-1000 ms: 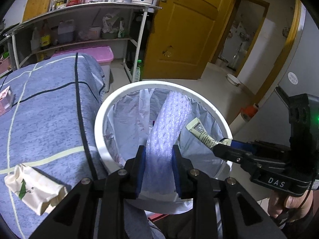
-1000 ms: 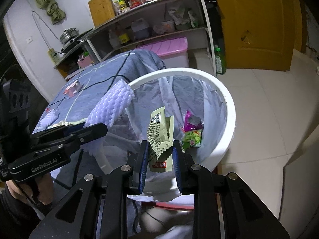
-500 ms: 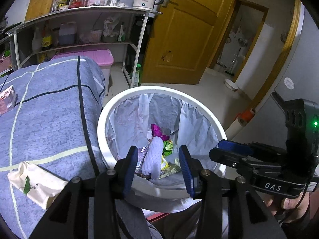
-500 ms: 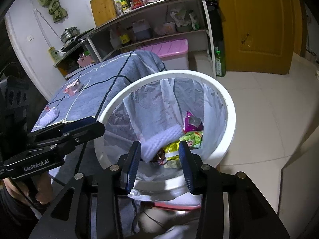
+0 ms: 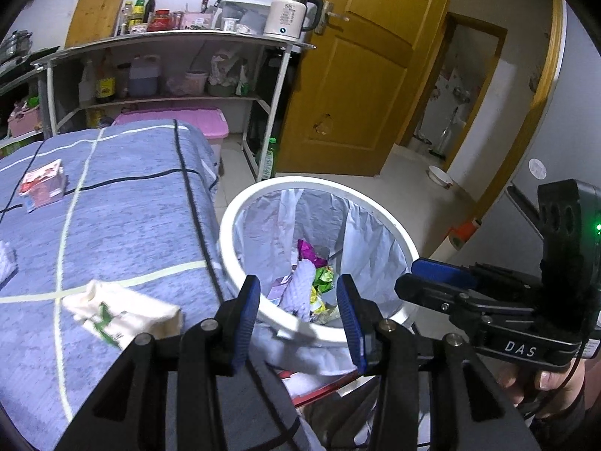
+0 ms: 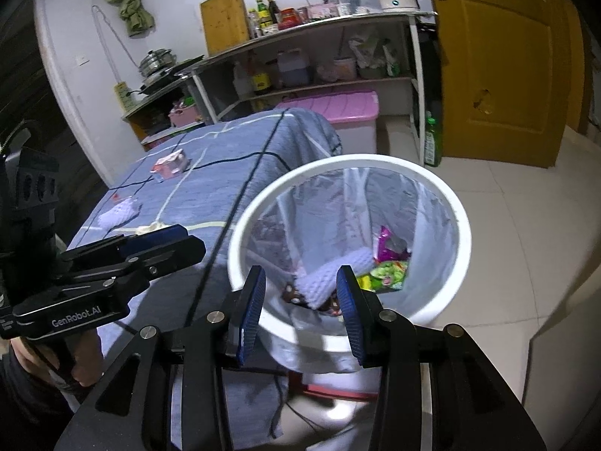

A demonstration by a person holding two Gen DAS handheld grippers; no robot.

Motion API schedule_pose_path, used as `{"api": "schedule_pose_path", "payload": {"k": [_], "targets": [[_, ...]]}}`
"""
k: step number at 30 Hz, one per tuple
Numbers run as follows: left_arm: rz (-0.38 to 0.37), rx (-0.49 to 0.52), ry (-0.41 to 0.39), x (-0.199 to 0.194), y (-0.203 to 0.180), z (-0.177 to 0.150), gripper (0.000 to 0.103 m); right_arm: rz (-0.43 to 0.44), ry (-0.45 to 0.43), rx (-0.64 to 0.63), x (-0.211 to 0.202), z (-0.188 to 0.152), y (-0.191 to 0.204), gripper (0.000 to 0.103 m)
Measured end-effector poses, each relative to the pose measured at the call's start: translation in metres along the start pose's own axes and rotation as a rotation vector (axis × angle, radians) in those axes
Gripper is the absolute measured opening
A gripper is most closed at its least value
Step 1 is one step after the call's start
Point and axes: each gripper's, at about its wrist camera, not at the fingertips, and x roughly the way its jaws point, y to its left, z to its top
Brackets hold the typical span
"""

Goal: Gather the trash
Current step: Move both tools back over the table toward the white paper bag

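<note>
A white round trash bin (image 5: pixel 398 233) with a clear liner stands beside the blue-clothed table (image 5: pixel 112 225); it also shows in the right wrist view (image 6: pixel 464 233). Inside lie a white foam net (image 6: pixel 330 274), a purple wrapper (image 6: pixel 387 242) and green wrappers (image 6: pixel 387 272). My left gripper (image 5: pixel 298 312) is open and empty above the bin's near rim. My right gripper (image 6: pixel 300 306) is open and empty over the bin too. On the table lie a cream wrapper (image 5: pixel 124 315), a pink carton (image 5: pixel 43 184) and a foam piece (image 6: pixel 118 216).
A metal shelf rack (image 5: pixel 169 71) with bottles and a kettle (image 5: pixel 291 17) stands behind the table. A pink-lidded box (image 6: pixel 338 112) sits under it. A yellow door (image 5: pixel 357 75) and a green bottle (image 6: pixel 432 143) are at the right. Tiled floor lies right of the bin.
Both grippers opened: the left let go of the foam net, the right let go of the wrapper, and both dropped into the bin. Both grippers pulled back and up.
</note>
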Motion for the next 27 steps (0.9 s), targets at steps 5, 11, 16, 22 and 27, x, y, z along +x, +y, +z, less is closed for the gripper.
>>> {"api": "schedule_pose_path", "payload": {"k": [5,11,16,22,27], "targets": [[0.023,-0.016,-0.018,-0.016,0.011,-0.007,0.044,0.023,-0.004,-0.046,-0.003,-0.001,0.021,0.041],[0.053,-0.043,-0.038,-0.034,0.028,-0.015,0.044,0.054,0.003,-0.092,0.001,-0.002,0.041,0.041],[0.090,-0.075,-0.048,-0.046,0.048,-0.026,0.044,0.106,0.019,-0.131,0.010,-0.005,0.062,0.041],[0.140,-0.121,-0.051,-0.060,0.075,-0.041,0.044,0.149,0.046,-0.182,0.026,-0.006,0.085,0.042],[0.184,-0.161,-0.062,-0.072,0.097,-0.048,0.044,0.180,0.066,-0.222,0.040,-0.005,0.103,0.054]]}}
